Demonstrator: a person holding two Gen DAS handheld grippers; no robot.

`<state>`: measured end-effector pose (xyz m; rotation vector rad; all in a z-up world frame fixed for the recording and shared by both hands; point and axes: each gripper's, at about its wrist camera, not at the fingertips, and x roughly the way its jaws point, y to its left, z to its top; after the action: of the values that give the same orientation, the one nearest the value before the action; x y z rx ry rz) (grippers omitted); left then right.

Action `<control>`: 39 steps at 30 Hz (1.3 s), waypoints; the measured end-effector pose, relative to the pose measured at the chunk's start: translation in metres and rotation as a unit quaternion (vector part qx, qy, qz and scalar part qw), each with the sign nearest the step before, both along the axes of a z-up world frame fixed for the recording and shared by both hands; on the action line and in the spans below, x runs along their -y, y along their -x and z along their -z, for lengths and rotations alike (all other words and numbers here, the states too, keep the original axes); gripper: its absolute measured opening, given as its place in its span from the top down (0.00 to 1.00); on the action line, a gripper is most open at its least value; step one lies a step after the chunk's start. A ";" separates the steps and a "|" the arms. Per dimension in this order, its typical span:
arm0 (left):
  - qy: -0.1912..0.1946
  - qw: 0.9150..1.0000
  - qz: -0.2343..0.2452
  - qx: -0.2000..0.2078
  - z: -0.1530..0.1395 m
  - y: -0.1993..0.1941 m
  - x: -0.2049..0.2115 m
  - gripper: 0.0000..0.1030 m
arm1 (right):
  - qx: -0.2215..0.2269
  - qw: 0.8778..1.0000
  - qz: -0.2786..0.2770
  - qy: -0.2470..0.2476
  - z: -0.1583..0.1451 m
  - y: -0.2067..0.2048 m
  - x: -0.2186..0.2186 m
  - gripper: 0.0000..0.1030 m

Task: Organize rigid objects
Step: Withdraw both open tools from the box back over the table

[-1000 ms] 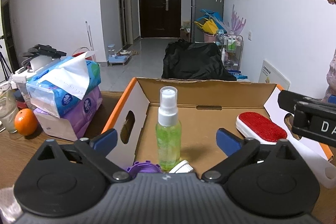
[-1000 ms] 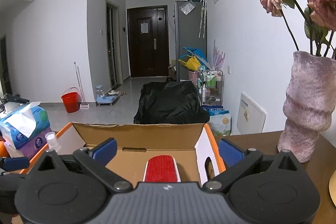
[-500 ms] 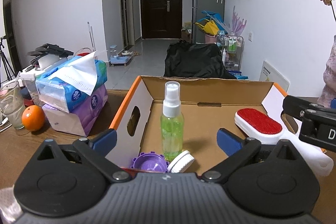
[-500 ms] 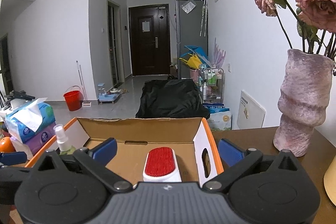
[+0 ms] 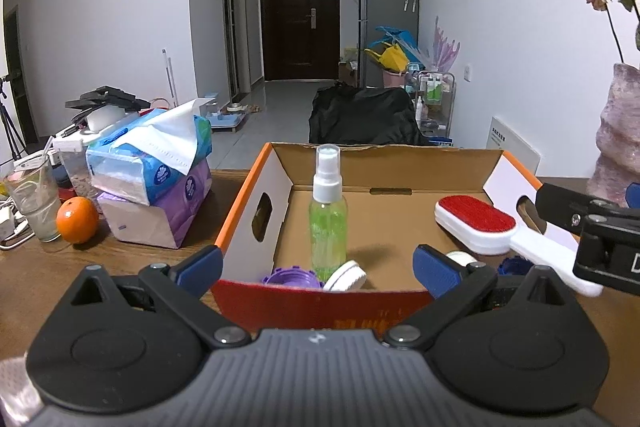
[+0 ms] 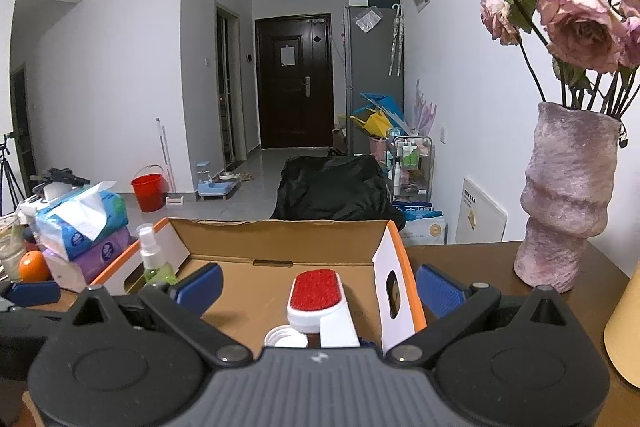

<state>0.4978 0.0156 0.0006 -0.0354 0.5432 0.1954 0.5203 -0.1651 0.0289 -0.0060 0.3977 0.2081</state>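
Both grippers' jaws wide apart, empty, before cardboard box (image 5: 256, 211).

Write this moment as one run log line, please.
left hand-held gripper: open | right hand-held gripper: open | spray bottle, lint brush: in cardboard box

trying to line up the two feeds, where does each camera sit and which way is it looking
Left wrist: sits on the left hand-held gripper, open, facing the near left of the cardboard box, with the spray bottle dead ahead; the right hand-held gripper's side intrudes at the right edge.
Right wrist: sits on the right hand-held gripper, open, facing the box's right half over the lint brush, the vase to its right; the left gripper's finger pokes in at the left edge.
Shared: box, bottle, brush, tissue packs, orange, dark door.
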 end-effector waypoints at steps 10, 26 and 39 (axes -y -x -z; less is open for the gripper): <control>-0.004 1.000 0.012 0.003 -0.002 0.030 0.000 0.00 | 0.012 1.000 -0.010 0.009 -0.004 0.037 0.000 0.00; -0.008 1.000 0.012 0.003 -0.003 0.071 -0.008 0.00 | 0.013 0.999 -0.032 0.026 0.000 0.092 -0.004 0.00; -0.013 1.000 0.015 -0.003 0.001 0.113 -0.018 0.00 | -0.001 0.999 -0.031 0.031 0.010 0.128 -0.003 0.00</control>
<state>0.3851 0.0341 -0.0001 -0.0017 0.5468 0.1736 0.3918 -0.1621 0.0190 -0.0795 0.4063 0.2561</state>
